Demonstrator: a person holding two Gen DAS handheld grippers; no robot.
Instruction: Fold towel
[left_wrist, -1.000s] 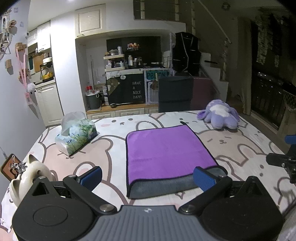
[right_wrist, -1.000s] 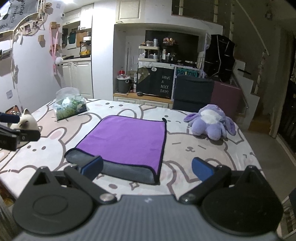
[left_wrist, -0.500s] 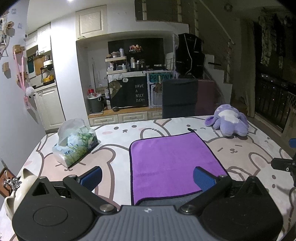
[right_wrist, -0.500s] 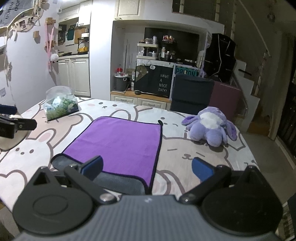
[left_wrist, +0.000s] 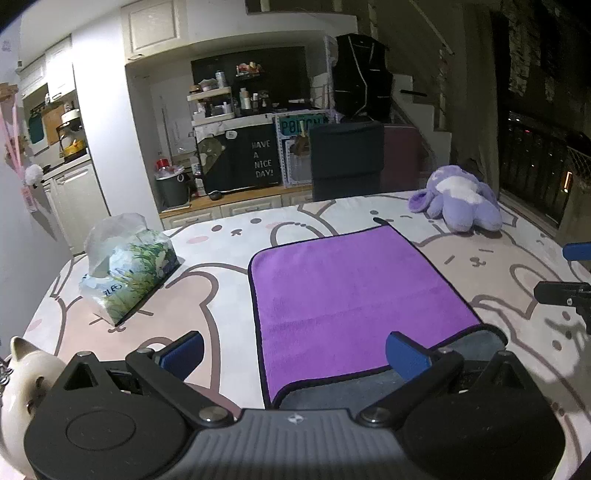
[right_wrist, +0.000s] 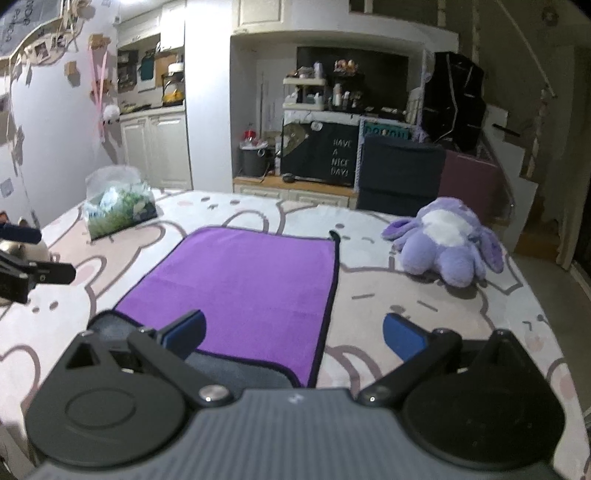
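Note:
A purple towel (left_wrist: 354, 295) with a grey underside lies folded flat on the bunny-print table; its grey lower layer sticks out along the near edge. It also shows in the right wrist view (right_wrist: 251, 280). My left gripper (left_wrist: 295, 350) is open and empty, held just in front of the towel's near edge. My right gripper (right_wrist: 293, 332) is open and empty over the towel's near right corner. Each gripper's tips show at the edge of the other view.
A tissue pack (left_wrist: 125, 266) lies at the left of the table. A purple plush toy (left_wrist: 458, 199) sits at the far right. A white cat-shaped pot (left_wrist: 22, 387) stands at the near left. A dark chair (left_wrist: 347, 158) stands behind the table.
Both grippers have drawn back and risen slightly from the towel; the view has tilted up. The towel lies unmoved. Both stay open.

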